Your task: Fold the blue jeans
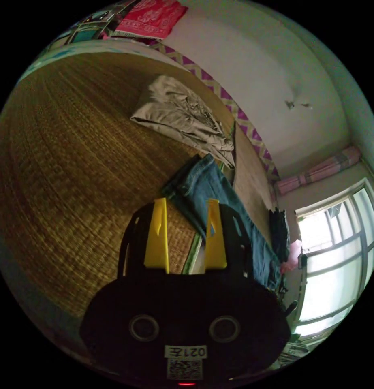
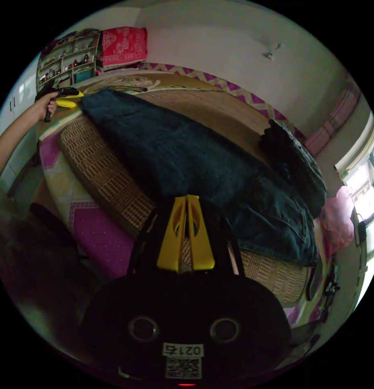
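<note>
The blue jeans (image 2: pixel 203 162) lie flat and lengthwise on a woven mat (image 2: pixel 101 162) over a bed. Their waist is toward the window and their leg ends (image 1: pixel 187 182) are at the other end. My left gripper (image 1: pixel 187 200) is open, hovering just short of the leg ends with nothing between its yellow jaws. In the right gripper view, a hand holds that left gripper (image 2: pixel 68 98) beside the hems. My right gripper (image 2: pixel 187 197) is shut, with its tips over the jeans' near side edge. I cannot tell whether any cloth is pinched.
Crumpled beige trousers (image 1: pixel 178 113) lie further along the mat (image 1: pixel 73 162). A dark garment (image 2: pixel 292 162) and a pink bundle (image 2: pixel 336 219) sit near the waist end, by a bright window (image 1: pixel 336 251). A purple sheet (image 2: pixel 97 235) hangs over the bed's edge. Shelves (image 2: pixel 65 60) and a red cloth (image 2: pixel 122 46) are behind.
</note>
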### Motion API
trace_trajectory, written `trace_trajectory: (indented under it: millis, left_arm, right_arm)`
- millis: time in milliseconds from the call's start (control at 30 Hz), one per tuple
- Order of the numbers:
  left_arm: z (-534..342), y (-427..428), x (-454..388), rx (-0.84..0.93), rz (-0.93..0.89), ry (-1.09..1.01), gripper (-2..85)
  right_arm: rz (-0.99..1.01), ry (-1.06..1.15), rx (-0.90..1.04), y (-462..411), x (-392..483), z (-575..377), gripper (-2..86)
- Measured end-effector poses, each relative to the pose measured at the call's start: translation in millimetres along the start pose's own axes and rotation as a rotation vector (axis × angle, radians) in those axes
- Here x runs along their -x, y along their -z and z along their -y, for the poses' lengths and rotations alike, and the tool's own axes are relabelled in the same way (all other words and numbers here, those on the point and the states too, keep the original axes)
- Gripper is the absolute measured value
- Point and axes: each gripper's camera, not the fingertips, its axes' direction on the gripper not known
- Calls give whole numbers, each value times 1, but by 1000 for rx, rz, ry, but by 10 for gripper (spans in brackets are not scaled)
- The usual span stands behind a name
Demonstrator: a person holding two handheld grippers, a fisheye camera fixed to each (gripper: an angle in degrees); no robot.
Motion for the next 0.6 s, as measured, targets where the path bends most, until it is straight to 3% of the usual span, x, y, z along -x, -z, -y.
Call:
trace_trajectory:
  millis: [100,167,300,500,600]
  left_arm:
    - [-4,-16,3,-14,-8,25,89]
    - [-11,-38,14,27,-65,65,8]
    - [-29,-43,27,-40,-183,101,-7]
    - [-76,-4,-80,-175,-230,-254,-9]
    - [-124,0,-165,-198,-256,-485,-9]
  right_arm:
    - [23,-13,-3,-3,-8,-6,-7]
    - [49,-29,-6,-3,-20,-10,-7]
    - [79,-47,-11,-2,-40,-17,-9]
    - [201,-129,-64,14,-104,-33,-10]
    - [299,-268,-191,43,-162,-59,-9]
